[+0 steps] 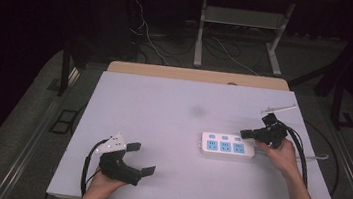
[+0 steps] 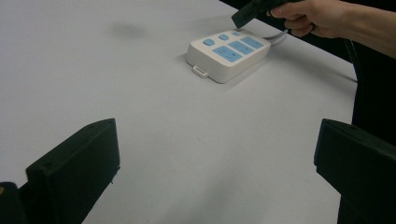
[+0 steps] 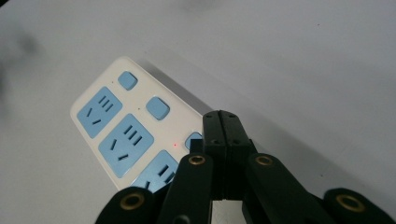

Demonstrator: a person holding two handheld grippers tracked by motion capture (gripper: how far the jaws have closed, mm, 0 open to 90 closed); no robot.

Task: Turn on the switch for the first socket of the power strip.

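High view: table top [image 1: 161,128] lit evenly from overhead, everything around it falls off to near black. Frame is soft and a bit noisy. Faint grey smudge on the surface near centre. My left gripper [image 1: 140,158] casts a soft, short shadow. Left gripper view: power strip [image 2: 229,53] is reasonably sharp with a soft shadow beside it, near jaws slightly soft. Right gripper view: my closed right gripper [image 3: 223,135] is sharp, no glare, corners darken.

Closed right gripper [image 3: 223,122] over power strip [image 3: 122,122]
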